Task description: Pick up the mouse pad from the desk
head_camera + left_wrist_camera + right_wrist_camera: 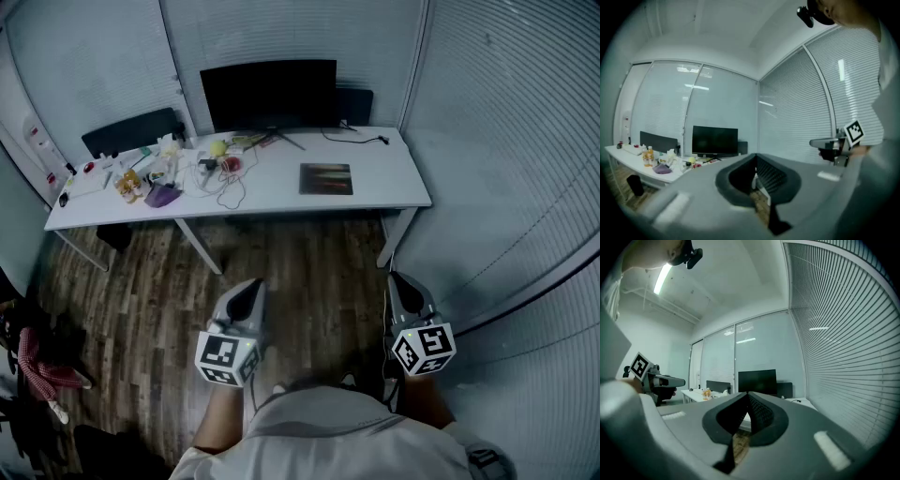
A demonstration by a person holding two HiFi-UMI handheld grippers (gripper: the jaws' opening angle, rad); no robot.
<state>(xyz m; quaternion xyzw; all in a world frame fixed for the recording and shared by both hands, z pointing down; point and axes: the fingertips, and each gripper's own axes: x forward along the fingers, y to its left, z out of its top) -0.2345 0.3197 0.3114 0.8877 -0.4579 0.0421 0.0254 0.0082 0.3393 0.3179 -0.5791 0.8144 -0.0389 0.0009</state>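
Pad: dark rectangular mouse pad flat on long white desk, right half.
Grippers: grey left gripper and grey right gripper, both closed, empty.
Bearing: straight ahead, well apart; neither clearly nearer.

You have one mouse pad, one monitor and one white desk, two dark chairs, a left chair and a right chair, two grippers, left gripper and right gripper, and seemingly two orange bottles amid small clutter.

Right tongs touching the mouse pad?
Apart. Head view shows the right tongs over the floor, a clear gap short of the mouse pad on the desk.
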